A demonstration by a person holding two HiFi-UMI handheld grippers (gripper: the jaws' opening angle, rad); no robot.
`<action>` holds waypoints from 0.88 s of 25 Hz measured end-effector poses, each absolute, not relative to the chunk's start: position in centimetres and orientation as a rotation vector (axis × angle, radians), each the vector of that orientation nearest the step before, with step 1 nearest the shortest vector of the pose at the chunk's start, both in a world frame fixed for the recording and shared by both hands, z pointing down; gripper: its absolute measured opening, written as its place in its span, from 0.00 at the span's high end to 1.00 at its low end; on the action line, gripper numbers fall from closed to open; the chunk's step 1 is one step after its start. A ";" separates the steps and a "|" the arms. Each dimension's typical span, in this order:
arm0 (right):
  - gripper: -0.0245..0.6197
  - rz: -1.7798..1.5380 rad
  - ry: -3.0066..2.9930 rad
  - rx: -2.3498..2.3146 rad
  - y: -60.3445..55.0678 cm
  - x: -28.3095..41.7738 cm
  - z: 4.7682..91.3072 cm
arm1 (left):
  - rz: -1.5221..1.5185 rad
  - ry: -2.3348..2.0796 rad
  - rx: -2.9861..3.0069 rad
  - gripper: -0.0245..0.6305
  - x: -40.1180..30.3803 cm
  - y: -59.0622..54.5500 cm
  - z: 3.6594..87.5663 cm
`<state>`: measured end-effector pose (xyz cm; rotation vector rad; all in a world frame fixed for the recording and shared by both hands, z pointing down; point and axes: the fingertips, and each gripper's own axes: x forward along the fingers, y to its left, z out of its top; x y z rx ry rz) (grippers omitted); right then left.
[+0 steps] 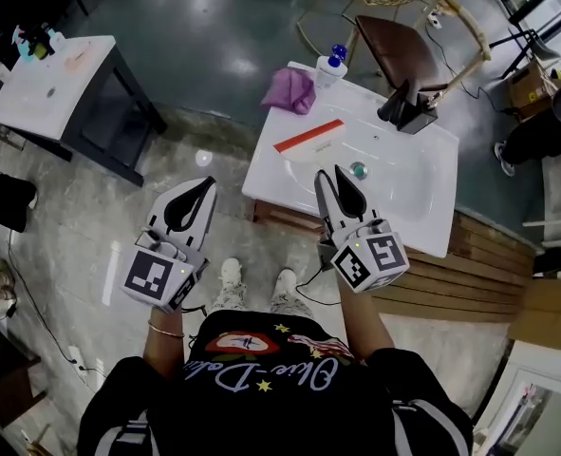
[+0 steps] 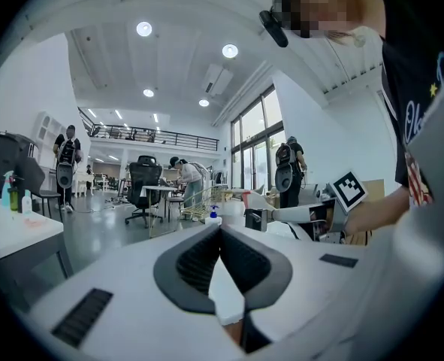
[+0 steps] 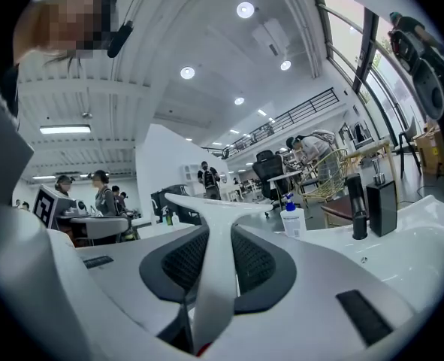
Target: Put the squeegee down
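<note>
Watch the risk here: the squeegee [image 1: 310,137] is pinched by its handle alone, with the red-edged blade hanging out past the jaws, above the left part of the white sink [image 1: 408,193]. If those jaws let go from this height, I'd expect it to clatter down and slide into the bowl. If it's set too close to the near rim, the handle could tip it over onto the floor [image 1: 199,84]. The grip sits far from the blade, so the head could also swivel on the way down. The purple cloth [image 1: 289,89] and the bottle [image 1: 331,66] sit at the far left corner, well away from the blade, so they're only a worry if it swings far.

The right gripper [image 1: 334,177] is clamped on that white handle, reaching out roughly level from the person's body, its tips just over the sink's near edge. The left gripper [image 1: 204,186] is held out the same way, off to the left over the floor, well apart from the sink. Its jaws are closed together with nothing between them.
</note>
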<state>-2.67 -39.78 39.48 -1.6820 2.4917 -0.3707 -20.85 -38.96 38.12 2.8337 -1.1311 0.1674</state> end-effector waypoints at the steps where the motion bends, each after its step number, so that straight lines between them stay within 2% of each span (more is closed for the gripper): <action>1: 0.83 -0.376 2.492 -1.685 -40.0 -2.8 39.7 | 0.173 -1.129 2.829 0.98 -20.9 -39.1 38.3; 17: 0.83 -0.466 2.544 -1.706 -42.2 -4.1 43.1 | 0.159 -1.137 2.769 0.98 -22.5 -39.5 39.8; 22: 0.83 -0.488 2.567 -1.716 -42.6 -4.5 44.3 | 0.169 -1.159 2.761 0.94 -23.2 -39.6 40.1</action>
